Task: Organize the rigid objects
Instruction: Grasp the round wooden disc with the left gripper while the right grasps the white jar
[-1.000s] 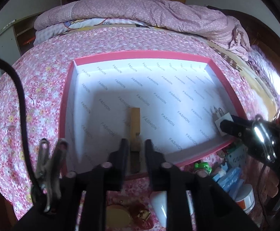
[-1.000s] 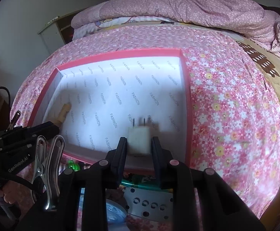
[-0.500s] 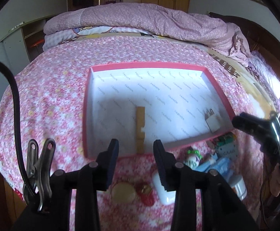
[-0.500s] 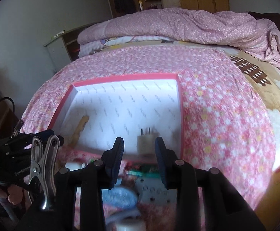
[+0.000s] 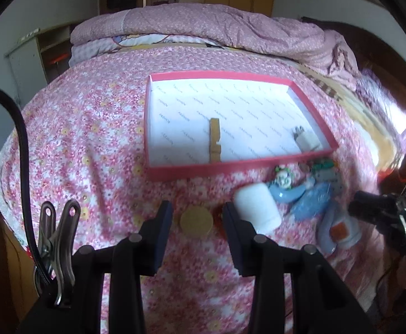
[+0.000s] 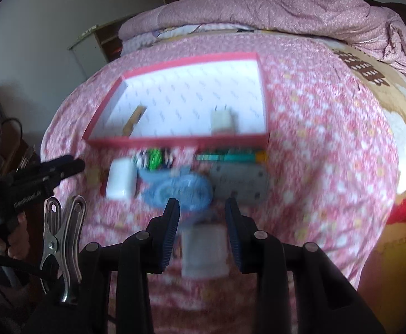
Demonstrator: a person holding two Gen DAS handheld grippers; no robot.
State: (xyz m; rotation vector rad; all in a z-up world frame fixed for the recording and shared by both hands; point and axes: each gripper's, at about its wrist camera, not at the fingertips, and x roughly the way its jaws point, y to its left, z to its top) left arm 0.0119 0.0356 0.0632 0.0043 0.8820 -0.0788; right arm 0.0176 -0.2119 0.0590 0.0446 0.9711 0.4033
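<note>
Between picks: wooden piece (image 5: 214, 140) and charger (image 5: 306, 140) sit in the red box (image 5: 239, 165). Both claws, left claw (image 5: 197, 222) and right claw (image 6: 202, 222), part-open, empty; next grab looks like the gold disc (image 5: 196, 220), lower centre.

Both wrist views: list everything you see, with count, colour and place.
tray: 1, red rim, white inside, on the bedspread
wooden piece: 1, tan, inside tray
charger plug: 1, white, tray's right corner
round disc: 1, gold, in front of tray
white block: 1, beside disc
tape dispenser: 1, blue, in front of tray
grey plate: 1, beside dispenser
bedspread: 1, pink floral
left gripper: jaws open, empty
right gripper: jaws open, empty
</note>
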